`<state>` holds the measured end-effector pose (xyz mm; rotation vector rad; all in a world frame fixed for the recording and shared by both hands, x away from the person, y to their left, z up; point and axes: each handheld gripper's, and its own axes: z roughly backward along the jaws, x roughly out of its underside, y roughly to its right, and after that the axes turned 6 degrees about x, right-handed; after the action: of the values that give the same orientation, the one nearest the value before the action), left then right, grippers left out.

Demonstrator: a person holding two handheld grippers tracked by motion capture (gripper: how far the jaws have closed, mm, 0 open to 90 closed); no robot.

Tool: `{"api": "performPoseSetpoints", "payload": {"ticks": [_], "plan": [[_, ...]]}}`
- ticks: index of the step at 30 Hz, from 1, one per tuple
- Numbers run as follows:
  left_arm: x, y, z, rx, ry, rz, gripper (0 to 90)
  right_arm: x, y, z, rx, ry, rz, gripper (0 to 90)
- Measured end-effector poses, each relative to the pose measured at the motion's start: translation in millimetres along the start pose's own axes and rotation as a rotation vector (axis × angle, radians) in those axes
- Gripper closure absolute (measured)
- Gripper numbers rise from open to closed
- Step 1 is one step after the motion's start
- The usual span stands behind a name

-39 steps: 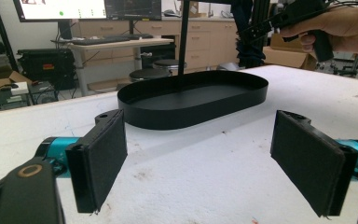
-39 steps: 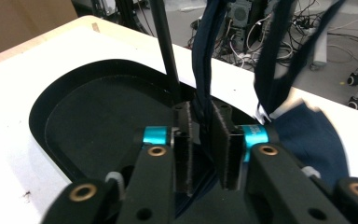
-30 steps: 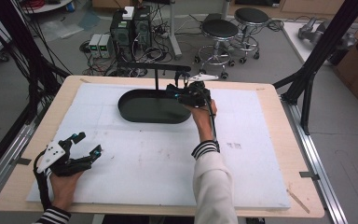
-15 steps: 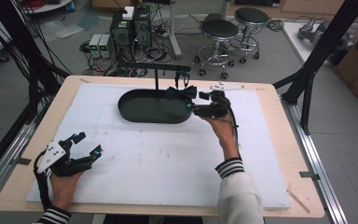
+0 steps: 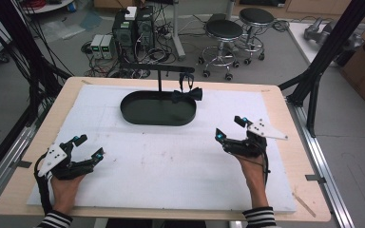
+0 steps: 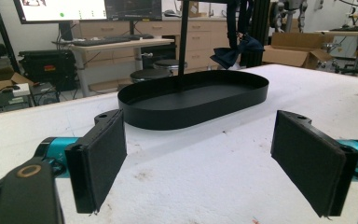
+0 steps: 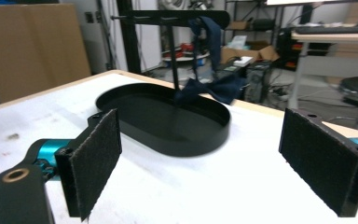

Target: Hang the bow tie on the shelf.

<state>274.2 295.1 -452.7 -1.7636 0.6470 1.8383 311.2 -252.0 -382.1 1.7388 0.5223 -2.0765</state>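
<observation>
Bow tie (image 5: 187,95) hangs from the crossbar of a black stand (image 5: 159,80) over the oval tray (image 5: 158,109), well ahead of both grippers in the high view. The hanging looks done, so the sound move is to rest and leave the stand undisturbed. There the left gripper (image 5: 88,146) and right gripper (image 5: 229,127) sit low on the white mat (image 5: 171,166), hands behind them, jaws spread, empty.

In the left gripper view the tray lies ahead, the tie up to the right, pads (image 6: 100,158) wide apart.

In the right gripper view the tie dangles ahead, between parted pads (image 7: 95,158).
</observation>
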Motion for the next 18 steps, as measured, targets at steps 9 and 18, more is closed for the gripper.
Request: {"api": "performPoseSetpoints", "payload": {"ticks": [9, 18], "plan": [[-0.1, 0.0, 0.1, -0.004, -0.001, 0.000, 18.1, 41.0, 2.8, 25.3, 0.101, 0.068, 0.021, 11.3], [-0.2, 1.3, 0.4, -0.022, -0.001, -0.006, 17.5, 58.3, 6.6, 30.8, 0.167, 0.040, 0.012, 11.3]]}}
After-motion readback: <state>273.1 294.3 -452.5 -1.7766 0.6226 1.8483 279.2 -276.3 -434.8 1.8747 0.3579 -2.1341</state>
